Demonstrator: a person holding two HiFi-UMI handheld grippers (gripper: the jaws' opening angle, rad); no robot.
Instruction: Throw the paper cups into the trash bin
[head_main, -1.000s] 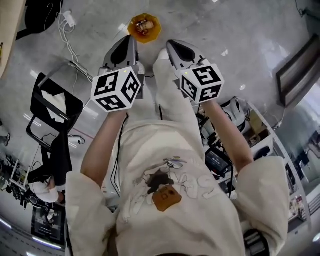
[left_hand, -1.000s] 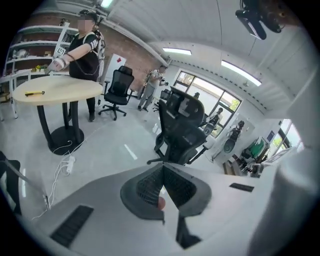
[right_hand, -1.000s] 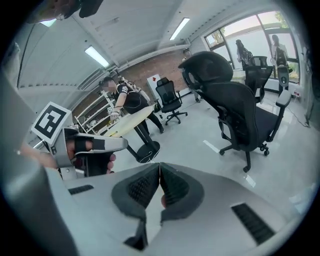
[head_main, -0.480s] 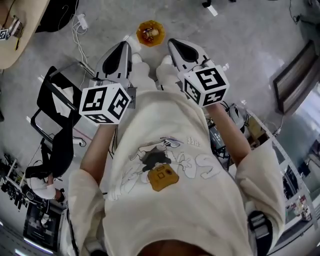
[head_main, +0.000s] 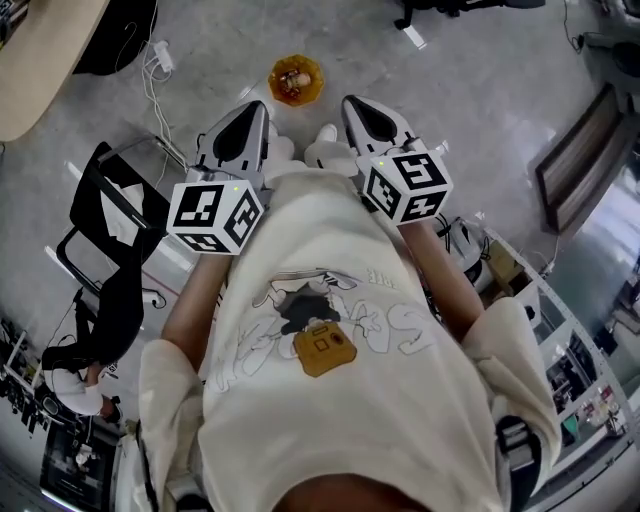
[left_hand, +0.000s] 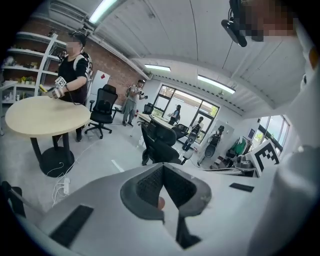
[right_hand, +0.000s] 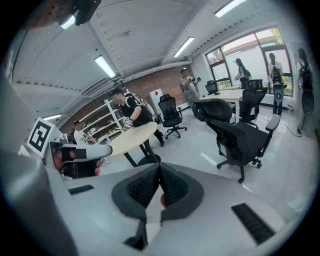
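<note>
A person's cream T-shirt (head_main: 400, 420), printed with a brown, grey and white cartoon figure (head_main: 318, 345), is seen against a glossy pale-grey floor (head_main: 480, 90), where an orange, many-sided bin (head_main: 296, 80) shows pale and brown contents. The light-grey left claw (head_main: 252, 110) and right claw (head_main: 357, 105) have black ribbed pads (left_hand: 150, 186) and white cubes patterned with black square markers (head_main: 214, 215). The shoes (head_main: 322, 152) are white. A black chair (head_main: 100, 180) carries white paper (head_main: 120, 215). A pale beige round worktop (left_hand: 45, 116), a red-brown brick wall (left_hand: 117, 75) and a white ceiling (left_hand: 200, 45) appear in the left gripper view.
</note>
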